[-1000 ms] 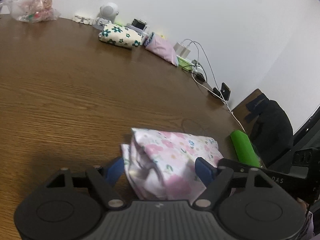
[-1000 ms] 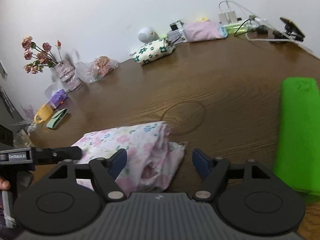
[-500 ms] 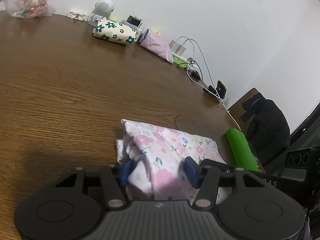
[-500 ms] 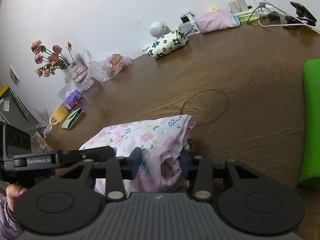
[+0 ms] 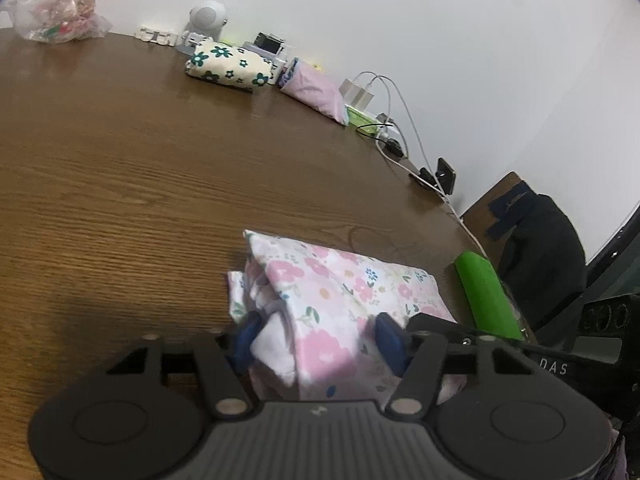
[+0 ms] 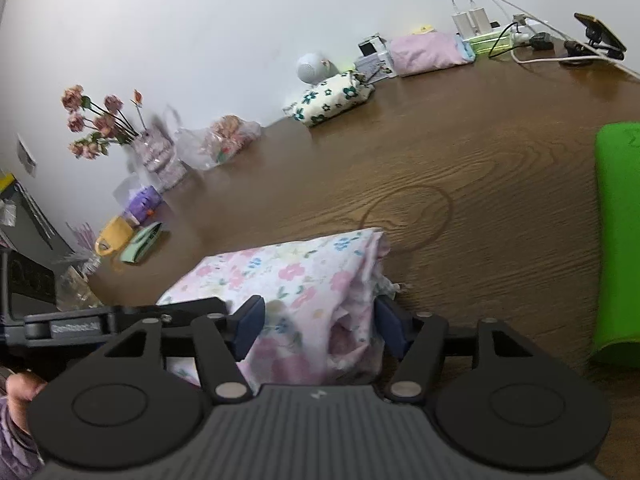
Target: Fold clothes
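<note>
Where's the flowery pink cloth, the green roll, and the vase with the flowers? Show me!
flowery pink cloth (image 5: 340, 284), left wrist view, on its top folded face.
green roll (image 5: 486, 298), left wrist view, middle of its side.
vase with the flowers (image 6: 158, 156), right wrist view, on the vase body.

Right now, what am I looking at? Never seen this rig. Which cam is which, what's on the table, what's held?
No robot: a person carries a two-finger gripper in each hand, each with a fisheye camera looking along its fingers. One picture is from the left gripper, the other from the right gripper.

Both are closed on opposite ends of one folded pink floral cloth lying on the wooden table.

Along the wall lie a folded cream cloth with green flowers, a folded lilac cloth and chargers with cables. A green roll lies beside the floral cloth. The right view also shows a vase of flowers.
</note>
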`<state>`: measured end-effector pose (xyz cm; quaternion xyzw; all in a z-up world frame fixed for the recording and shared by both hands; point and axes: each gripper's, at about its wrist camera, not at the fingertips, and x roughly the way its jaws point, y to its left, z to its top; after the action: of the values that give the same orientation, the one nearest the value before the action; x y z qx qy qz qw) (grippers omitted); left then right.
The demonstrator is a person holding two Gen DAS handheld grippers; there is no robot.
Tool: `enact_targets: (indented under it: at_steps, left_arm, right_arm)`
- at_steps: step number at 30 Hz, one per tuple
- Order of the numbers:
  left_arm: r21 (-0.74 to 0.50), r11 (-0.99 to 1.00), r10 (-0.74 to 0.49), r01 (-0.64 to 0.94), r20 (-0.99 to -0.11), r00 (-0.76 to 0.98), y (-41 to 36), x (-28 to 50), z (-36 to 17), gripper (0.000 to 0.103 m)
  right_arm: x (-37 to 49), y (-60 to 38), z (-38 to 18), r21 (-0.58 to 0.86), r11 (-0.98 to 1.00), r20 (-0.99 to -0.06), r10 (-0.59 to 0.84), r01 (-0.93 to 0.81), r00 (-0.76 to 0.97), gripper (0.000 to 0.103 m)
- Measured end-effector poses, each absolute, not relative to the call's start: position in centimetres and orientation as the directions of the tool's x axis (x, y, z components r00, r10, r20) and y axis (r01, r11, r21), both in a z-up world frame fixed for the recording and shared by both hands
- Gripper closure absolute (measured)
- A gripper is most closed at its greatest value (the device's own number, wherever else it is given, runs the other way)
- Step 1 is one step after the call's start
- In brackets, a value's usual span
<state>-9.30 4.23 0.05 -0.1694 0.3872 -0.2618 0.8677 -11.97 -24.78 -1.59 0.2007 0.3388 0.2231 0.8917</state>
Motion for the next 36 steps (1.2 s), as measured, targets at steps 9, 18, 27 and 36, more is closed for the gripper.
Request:
enact_targets:
  at_steps: [9,18,27,36]
  left_arm:
    - [-0.543,0.769,-0.627,0.336,-0.543,0.558,4.3,-9.1,0.2,0.074]
    - [-0.565,0.754,-0.643,0.336,-0.526,0.557,4.7,-8.6,0.3,0.074]
    - [-0.448,0.824,-0.561,0.346,-0.56,0.61,4.1,-9.5,0.7,0.039]
    - [-0.471,0.814,-0.576,0.341,-0.573,0.583,4.1,-8.7,0.0,0.053]
  right_arm:
    - [-11.1,-25.0,-1.4,0.58,0.769,-0.49,0.594,-0.27,0.638,0.086]
    - [-10.0,-25.2,-0.7,0.608,0.748,-0.479,0.612,-0.266,0.629,0.087]
    - [-10.3,-25.6,-1.1,0.574,0.79,-0.513,0.552,-0.215,0.657,0.048]
    - [-10.8,-25.9,-1.4,0.536,0.819,-0.533,0.518,-0.207,0.669,0.051]
